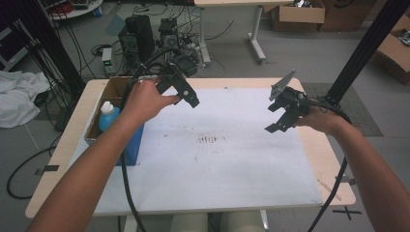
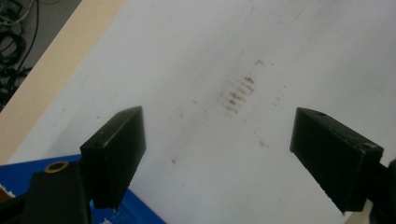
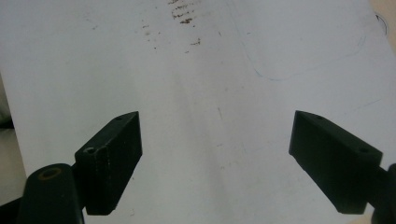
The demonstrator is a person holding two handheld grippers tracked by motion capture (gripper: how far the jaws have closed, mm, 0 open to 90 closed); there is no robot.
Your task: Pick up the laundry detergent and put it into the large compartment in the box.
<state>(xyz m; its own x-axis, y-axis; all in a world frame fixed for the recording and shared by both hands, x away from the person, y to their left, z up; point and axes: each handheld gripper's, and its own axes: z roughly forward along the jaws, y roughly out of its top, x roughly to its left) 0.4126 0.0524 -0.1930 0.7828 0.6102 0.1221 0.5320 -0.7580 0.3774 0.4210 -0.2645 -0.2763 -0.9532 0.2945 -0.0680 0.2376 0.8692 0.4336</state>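
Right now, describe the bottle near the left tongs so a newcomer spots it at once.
Start at the white mat covering the wooden table, then go to its left edge, where an open cardboard box with a blue front sits. The bottle stands upright inside that box, just left of the person's left forearm. It is the one light-blue thing with a white cap there.

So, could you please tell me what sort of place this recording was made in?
Probably a lab or workshop set up for recording. A white-topped table stands on a bare grey floor, with electronics and tangled cables behind it and cardboard boxes beyond. The left gripper and right gripper are both held open above it.
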